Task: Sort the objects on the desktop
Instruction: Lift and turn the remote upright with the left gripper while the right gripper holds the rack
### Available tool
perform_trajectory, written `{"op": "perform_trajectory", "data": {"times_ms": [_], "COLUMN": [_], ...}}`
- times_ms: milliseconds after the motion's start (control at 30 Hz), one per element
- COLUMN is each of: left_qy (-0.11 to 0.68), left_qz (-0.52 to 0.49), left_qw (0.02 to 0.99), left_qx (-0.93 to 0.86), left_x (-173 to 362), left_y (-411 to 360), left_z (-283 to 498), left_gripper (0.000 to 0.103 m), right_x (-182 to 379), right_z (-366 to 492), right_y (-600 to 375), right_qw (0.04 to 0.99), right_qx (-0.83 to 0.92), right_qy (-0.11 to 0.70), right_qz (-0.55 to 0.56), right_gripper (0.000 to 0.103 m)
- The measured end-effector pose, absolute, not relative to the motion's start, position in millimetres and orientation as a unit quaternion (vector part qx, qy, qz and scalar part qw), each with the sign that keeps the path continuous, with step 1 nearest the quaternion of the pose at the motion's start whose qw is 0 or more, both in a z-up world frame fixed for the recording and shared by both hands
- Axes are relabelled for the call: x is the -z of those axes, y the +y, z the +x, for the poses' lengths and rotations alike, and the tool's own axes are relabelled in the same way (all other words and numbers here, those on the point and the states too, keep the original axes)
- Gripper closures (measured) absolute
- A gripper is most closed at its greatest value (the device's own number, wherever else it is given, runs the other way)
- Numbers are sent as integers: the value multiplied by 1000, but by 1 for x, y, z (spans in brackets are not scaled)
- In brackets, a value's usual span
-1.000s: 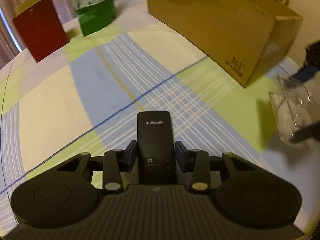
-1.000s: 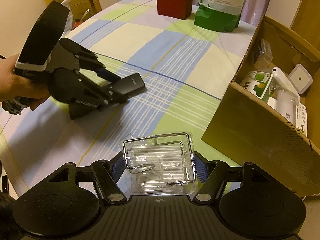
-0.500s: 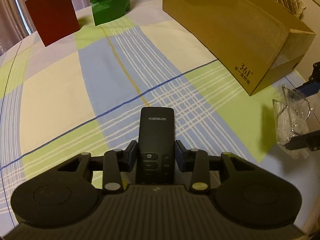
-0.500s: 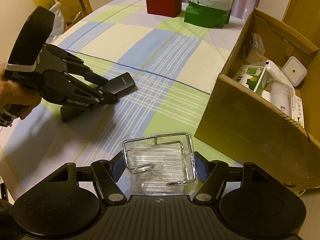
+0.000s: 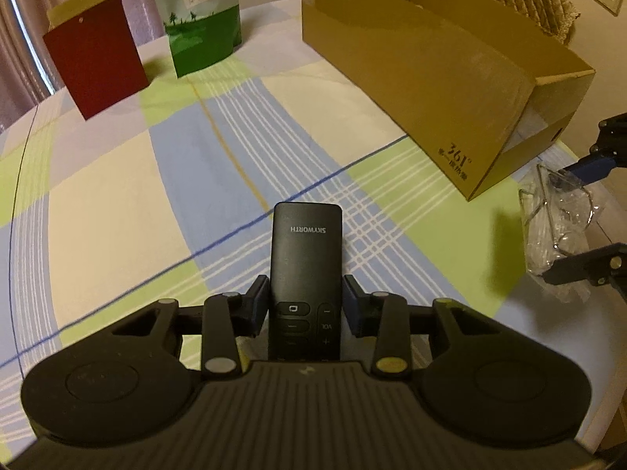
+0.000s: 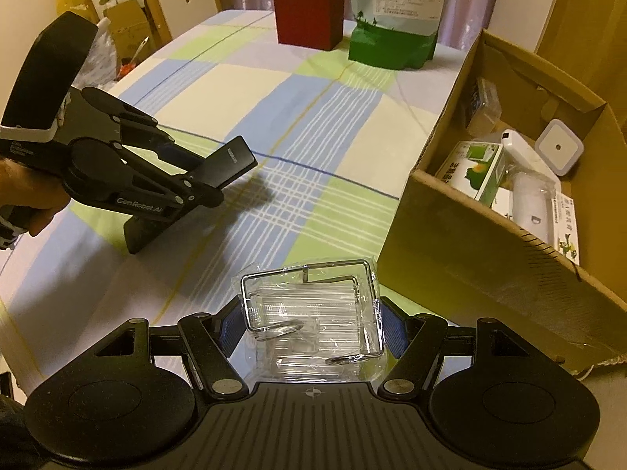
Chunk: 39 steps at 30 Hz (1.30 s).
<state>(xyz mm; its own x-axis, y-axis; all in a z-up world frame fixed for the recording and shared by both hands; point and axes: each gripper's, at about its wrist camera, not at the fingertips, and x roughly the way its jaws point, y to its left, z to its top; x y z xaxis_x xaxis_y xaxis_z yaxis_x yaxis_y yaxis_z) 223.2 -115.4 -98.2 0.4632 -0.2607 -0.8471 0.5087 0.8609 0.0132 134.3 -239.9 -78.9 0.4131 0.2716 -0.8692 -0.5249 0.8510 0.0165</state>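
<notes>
The table wears a checked cloth of blue, green and cream squares. Along its right edge stands an open cardboard box, brown, with "361°" printed on its near corner in the left wrist view; inside it lie a green-and-white carton, a white bottle, a square white device and some leaflets. At the table's far edge stand a white and green pouch and, just beside it, a dark red paper bag.

The left gripper is clamped on a remote: a slim black bar with "SKYWORTH" near its far end and rounded buttons, VOL among them, at the held end. Its 2 blue pads press the remote's long sides, and the far end juts forward beyond the fingers. In the right wrist view it is lifted clear of the cloth, above the table's left part, with a hand on the gripper's handle.

The right gripper is closed on a wire rack in a clear plastic bag, a shiny rectangular frame. It sits between the blue pads near the table's near edge, just beside the box's near corner.
</notes>
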Motion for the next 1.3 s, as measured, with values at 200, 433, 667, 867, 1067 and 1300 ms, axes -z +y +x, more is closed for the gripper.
{"op": "perform_trajectory", "data": {"times_ms": [200, 433, 667, 867, 1067, 1300], "left_qy": [454, 437, 418, 406, 400, 399], "left_qz": [138, 143, 151, 156, 157, 153], "left_qw": [847, 850, 853, 855, 857, 858], "left_qx": [239, 256, 274, 283, 286, 284], "left_x": [86, 72, 57, 48, 44, 44], "left_y": [-114, -117, -122, -126, -127, -124], "left_z": [223, 224, 226, 227, 228, 225], "left_gripper": [69, 69, 69, 70, 70, 70], "right_x": [70, 55, 41, 35, 34, 34], "right_z": [128, 120, 113, 110, 109, 110], "right_y": [-240, -242, -245, -250, -252, -254], "right_qw": [839, 850, 863, 869, 870, 870], "right_qx": [-228, -211, -190, -177, -176, -177], "right_qy": [479, 469, 456, 451, 449, 448], "right_qz": [-123, -115, -109, -104, -102, -101], "right_gripper": [34, 34, 34, 34, 34, 34]}}
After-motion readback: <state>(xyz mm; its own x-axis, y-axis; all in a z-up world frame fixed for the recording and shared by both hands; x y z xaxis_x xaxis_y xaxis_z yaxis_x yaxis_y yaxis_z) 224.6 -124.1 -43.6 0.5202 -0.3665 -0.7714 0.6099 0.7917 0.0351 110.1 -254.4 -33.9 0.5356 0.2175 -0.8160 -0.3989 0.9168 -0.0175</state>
